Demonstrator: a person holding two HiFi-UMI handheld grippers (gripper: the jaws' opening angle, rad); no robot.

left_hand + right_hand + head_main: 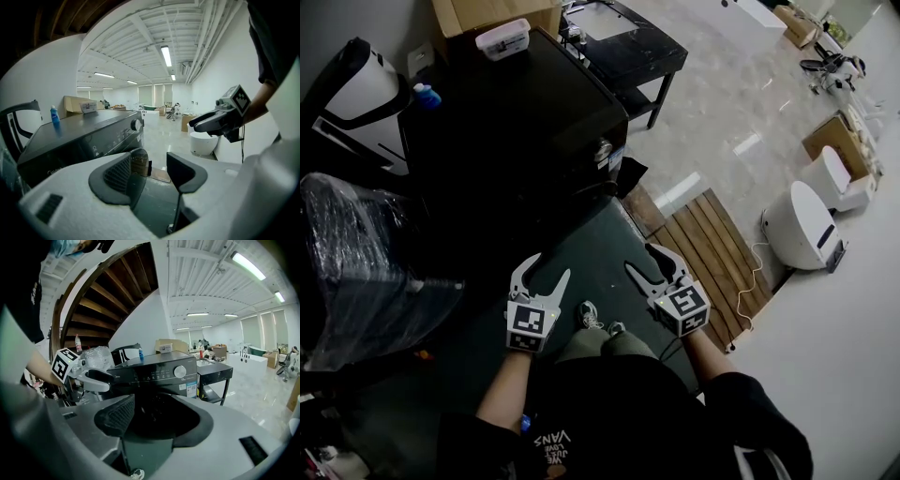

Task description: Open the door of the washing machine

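The black front-loading washing machine [516, 122] stands ahead of me, its knob [179, 371] on the control panel. Its dark round door [159, 408] faces me in the right gripper view. In the left gripper view the door's bulge [139, 161] shows from the side, between the jaws but farther off. My left gripper [548, 266] hovers open and empty in front of the machine's lower front. My right gripper [643, 258] is beside it, also open and empty, short of the door. Each gripper appears in the other's view: the right gripper [206, 123] and the left gripper [101, 380].
A blue bottle [428, 96] and a white box [503, 37] sit on the machine's top. A plastic-wrapped bundle [366, 262] stands to its left and a black table [623, 47] behind it. A slatted wooden pallet [712, 253] and a white round appliance [802, 225] lie to the right.
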